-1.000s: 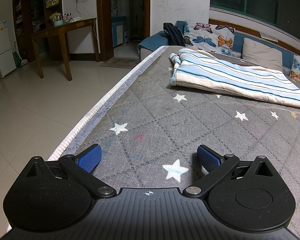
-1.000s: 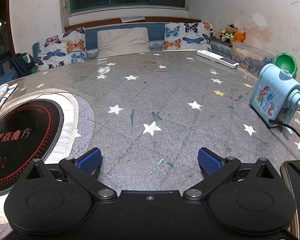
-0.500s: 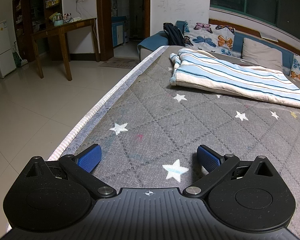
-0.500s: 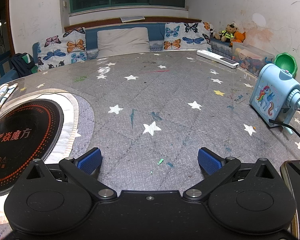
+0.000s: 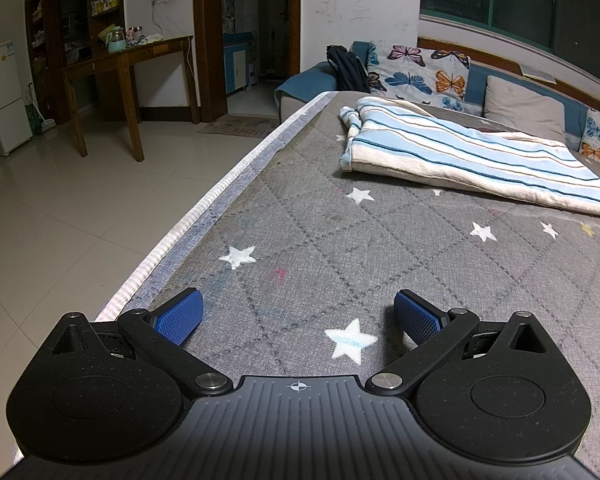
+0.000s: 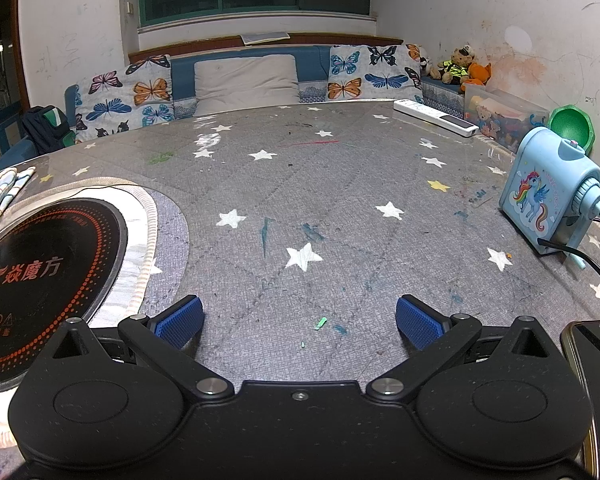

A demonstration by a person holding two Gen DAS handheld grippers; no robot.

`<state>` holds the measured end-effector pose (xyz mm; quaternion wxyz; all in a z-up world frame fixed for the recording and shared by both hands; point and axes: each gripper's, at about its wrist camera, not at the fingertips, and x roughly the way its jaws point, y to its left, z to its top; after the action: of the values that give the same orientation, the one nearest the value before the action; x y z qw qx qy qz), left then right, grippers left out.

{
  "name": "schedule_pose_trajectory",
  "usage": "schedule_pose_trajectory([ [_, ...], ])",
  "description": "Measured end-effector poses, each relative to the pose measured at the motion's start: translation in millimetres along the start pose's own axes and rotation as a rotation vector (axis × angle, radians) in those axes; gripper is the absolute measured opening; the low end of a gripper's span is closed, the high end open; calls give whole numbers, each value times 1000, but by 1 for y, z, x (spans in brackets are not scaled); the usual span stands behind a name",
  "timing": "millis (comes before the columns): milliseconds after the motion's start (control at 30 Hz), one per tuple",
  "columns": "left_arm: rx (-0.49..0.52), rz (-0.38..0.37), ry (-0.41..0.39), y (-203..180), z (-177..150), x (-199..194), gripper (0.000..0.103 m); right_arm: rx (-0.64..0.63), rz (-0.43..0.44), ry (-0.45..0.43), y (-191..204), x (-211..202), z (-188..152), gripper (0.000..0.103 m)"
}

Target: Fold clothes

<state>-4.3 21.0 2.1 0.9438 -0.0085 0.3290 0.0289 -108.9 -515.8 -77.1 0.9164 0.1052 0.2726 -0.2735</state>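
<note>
A folded striped garment [image 5: 460, 156], white with blue lines, lies on the grey star-patterned table [image 5: 320, 232] toward the far right in the left wrist view. Only its edge [image 6: 0, 192] shows at the far left of the right wrist view. My left gripper [image 5: 296, 314] rests low over the table near its left edge, open, nothing between its blue pads, well short of the garment. My right gripper [image 6: 300, 316] is open too, over bare table with nothing in it.
A black round induction cooktop [image 6: 40, 272] is set into the table at the left. A blue unicorn pencil sharpener [image 6: 548, 200] with a cable, a phone [image 6: 592, 356], a white power strip [image 6: 436, 118] and a toy box [image 6: 504, 114] line the right side. Beyond the table's left edge is tiled floor [image 5: 80, 208].
</note>
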Motion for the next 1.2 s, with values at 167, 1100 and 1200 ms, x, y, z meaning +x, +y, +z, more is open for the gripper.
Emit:
schedule_pose_trajectory([
  [167, 0, 0, 0, 0, 0, 0, 103, 0, 0, 0, 1, -2, -1, 103],
  [1100, 0, 0, 0, 0, 0, 0, 103, 0, 0, 0, 4, -16, -9, 103],
  [1200, 0, 0, 0, 0, 0, 0, 103, 0, 0, 0, 3, -13, -8, 103],
])
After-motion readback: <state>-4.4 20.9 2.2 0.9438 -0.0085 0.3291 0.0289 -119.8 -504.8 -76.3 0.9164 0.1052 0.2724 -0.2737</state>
